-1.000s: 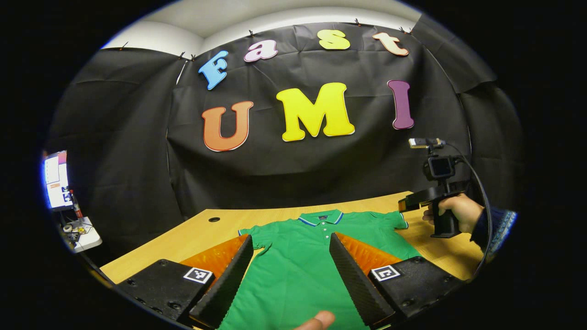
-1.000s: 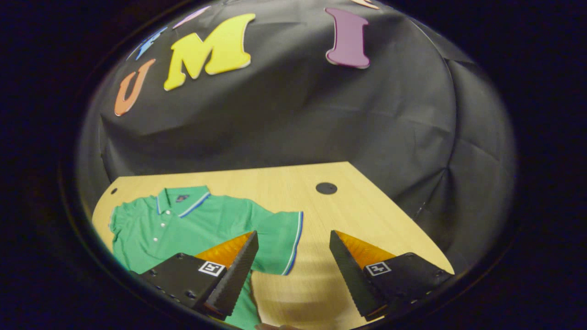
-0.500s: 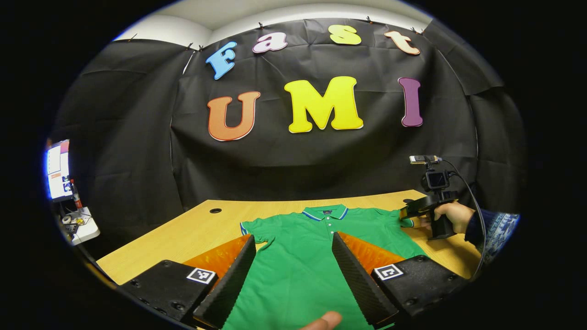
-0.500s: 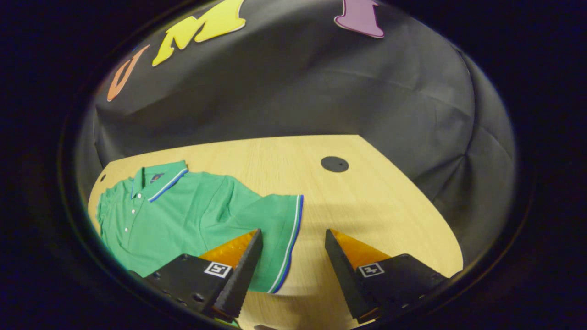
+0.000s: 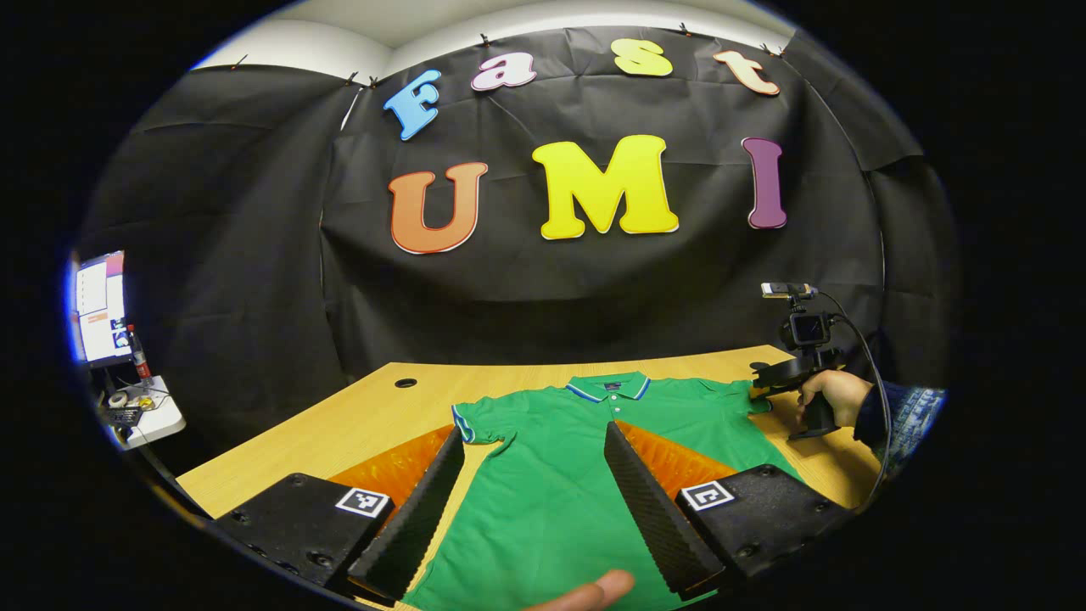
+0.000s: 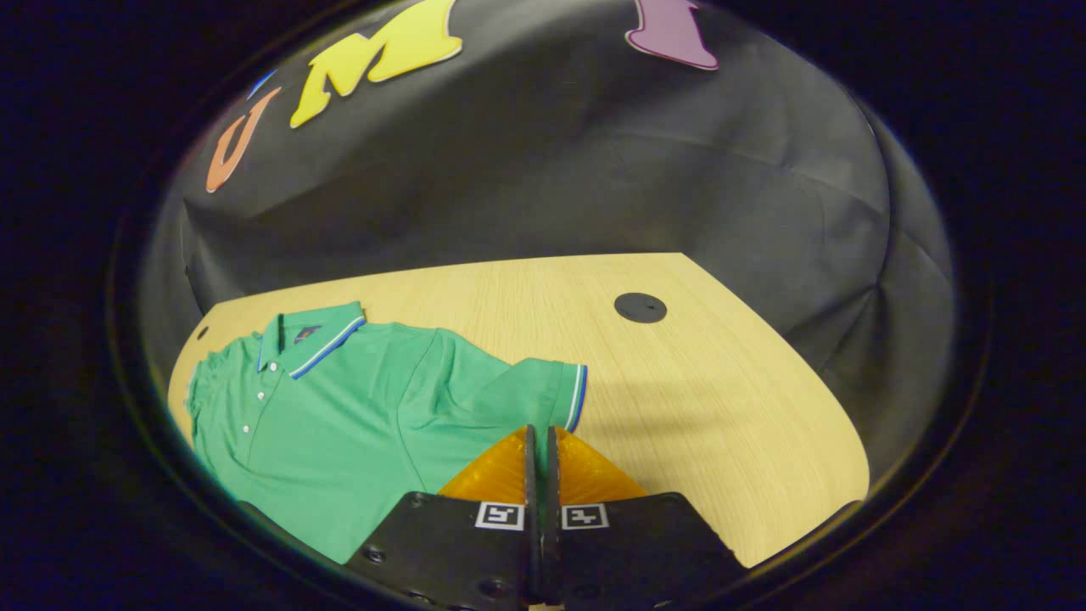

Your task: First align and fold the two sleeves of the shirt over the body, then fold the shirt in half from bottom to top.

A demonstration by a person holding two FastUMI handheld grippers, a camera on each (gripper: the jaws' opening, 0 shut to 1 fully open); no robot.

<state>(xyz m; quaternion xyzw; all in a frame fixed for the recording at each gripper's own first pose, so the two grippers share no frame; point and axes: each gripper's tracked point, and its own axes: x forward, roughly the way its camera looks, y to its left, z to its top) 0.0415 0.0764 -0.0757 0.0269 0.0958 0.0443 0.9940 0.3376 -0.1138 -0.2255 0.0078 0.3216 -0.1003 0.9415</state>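
Observation:
A green polo shirt (image 5: 551,475) lies flat and face up on the wooden table (image 5: 373,424), collar toward the wall. My left gripper (image 5: 533,430) hovers open above the shirt's lower body, with nothing between its fingers. In the right gripper view the shirt (image 6: 356,407) spreads to the left and its near sleeve (image 6: 543,390) reaches my right gripper (image 6: 539,433), which is shut on the sleeve's lower edge by the striped cuff. The left gripper view shows the right gripper (image 5: 764,383) low at that sleeve, held by a hand (image 5: 827,392). The other sleeve (image 5: 479,420) lies spread out.
The table (image 6: 696,399) has a round cable hole (image 6: 640,307) to the right of the shirt and another hole (image 5: 405,383) near the far left corner. A monitor (image 5: 97,305) and a small white stand (image 5: 148,416) sit off the table's left. A fingertip (image 5: 594,588) shows at the bottom.
My right gripper moved down onto the sleeve's cuff edge and shut its fingers on it. The left gripper stayed open and shifted only slightly over the shirt.

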